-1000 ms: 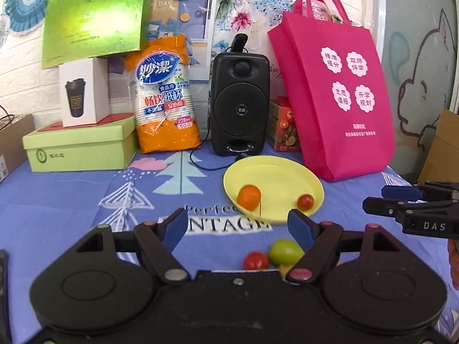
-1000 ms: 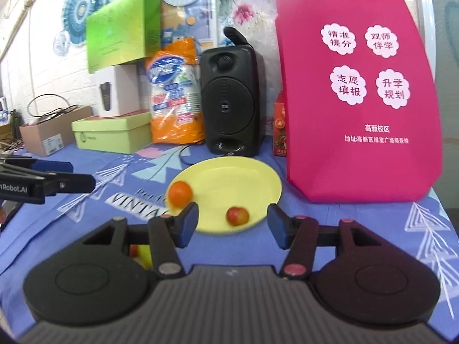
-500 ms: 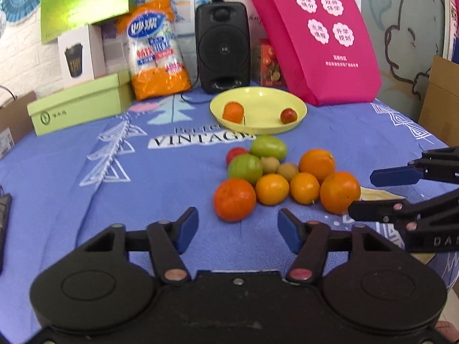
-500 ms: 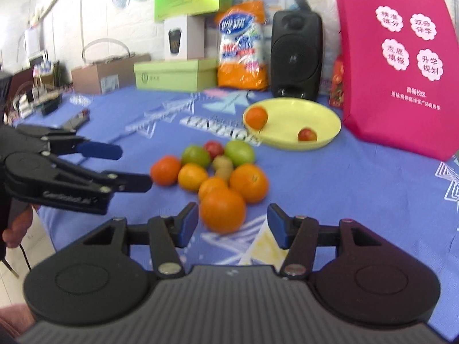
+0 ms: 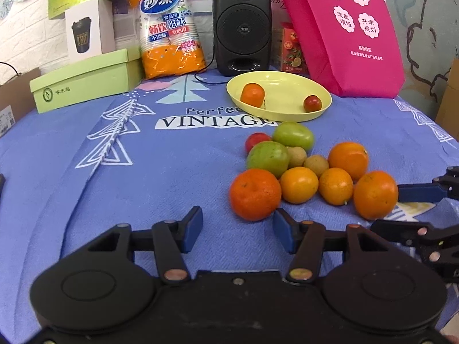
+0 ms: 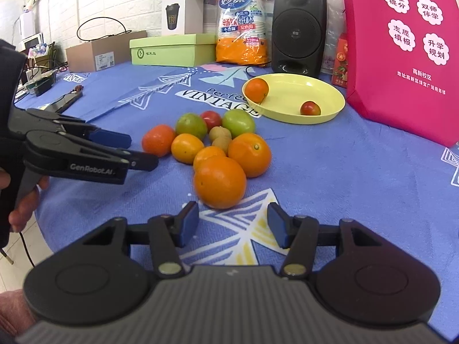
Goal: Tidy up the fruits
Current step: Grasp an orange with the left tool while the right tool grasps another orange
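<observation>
A pile of fruit lies on the blue cloth: several oranges, two green fruits (image 5: 268,157), a red tomato (image 5: 256,141) and two small brown fruits. A yellow plate (image 5: 287,106) behind it holds a small orange (image 5: 252,94) and a small red fruit (image 5: 312,103). My left gripper (image 5: 237,234) is open and empty, just short of the nearest reddish orange (image 5: 254,193). My right gripper (image 6: 233,227) is open and empty, just in front of a large orange (image 6: 220,182). The plate (image 6: 315,114) also shows in the right wrist view.
At the back stand a black speaker (image 5: 242,25), an orange pack of paper cups (image 5: 169,28), a green box (image 5: 83,78), a white cup box and a pink tote bag (image 5: 350,34). Cardboard boxes and cables lie at the far left (image 6: 97,54).
Both grippers have pulled back from the plate toward the near table edge, bringing the fruit pile into view, and now sit lower and closer to the nearest oranges. Both stay open.
</observation>
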Tool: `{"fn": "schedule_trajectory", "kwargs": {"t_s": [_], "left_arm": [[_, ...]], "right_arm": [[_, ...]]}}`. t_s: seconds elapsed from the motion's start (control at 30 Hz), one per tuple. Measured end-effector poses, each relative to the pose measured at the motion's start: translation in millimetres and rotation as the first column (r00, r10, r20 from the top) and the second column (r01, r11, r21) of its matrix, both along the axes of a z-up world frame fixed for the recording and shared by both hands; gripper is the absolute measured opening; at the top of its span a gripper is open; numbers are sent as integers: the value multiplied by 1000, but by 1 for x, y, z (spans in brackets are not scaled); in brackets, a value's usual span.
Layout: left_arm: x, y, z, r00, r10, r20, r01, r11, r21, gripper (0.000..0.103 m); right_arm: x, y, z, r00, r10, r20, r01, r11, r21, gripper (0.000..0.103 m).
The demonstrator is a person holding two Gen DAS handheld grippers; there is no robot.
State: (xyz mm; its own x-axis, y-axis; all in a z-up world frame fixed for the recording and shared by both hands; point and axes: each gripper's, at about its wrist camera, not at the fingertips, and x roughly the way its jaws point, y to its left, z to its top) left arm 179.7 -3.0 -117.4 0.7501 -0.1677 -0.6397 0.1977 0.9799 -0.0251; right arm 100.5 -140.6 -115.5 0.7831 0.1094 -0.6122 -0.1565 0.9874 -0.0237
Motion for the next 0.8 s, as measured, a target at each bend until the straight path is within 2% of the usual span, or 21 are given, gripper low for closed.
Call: {"fn": "schedule_trajectory", "kwargs": {"t_s": [0.23, 0.33, 0.37, 0.8], "left_arm": [[16, -3, -3, 1000, -1, 4, 1, 1000, -22, 55], [20, -3, -4, 1000, -12, 7, 12, 999, -37, 48], [22, -3, -4, 1000, -17, 7, 17, 999, -45, 40], [9, 5, -1, 1000, 2, 5, -2, 999, -39, 39]], "right_arm": [[8, 8, -4, 1000, -2, 13, 2, 1000, -25, 53], [12, 9, -4, 1000, 3, 15, -2, 1000, -25, 53], [13, 9, -5, 1000, 4, 16, -3, 1000, -26, 53], [20, 13, -6, 1000, 8, 19, -7, 1000, -30, 53]]}}
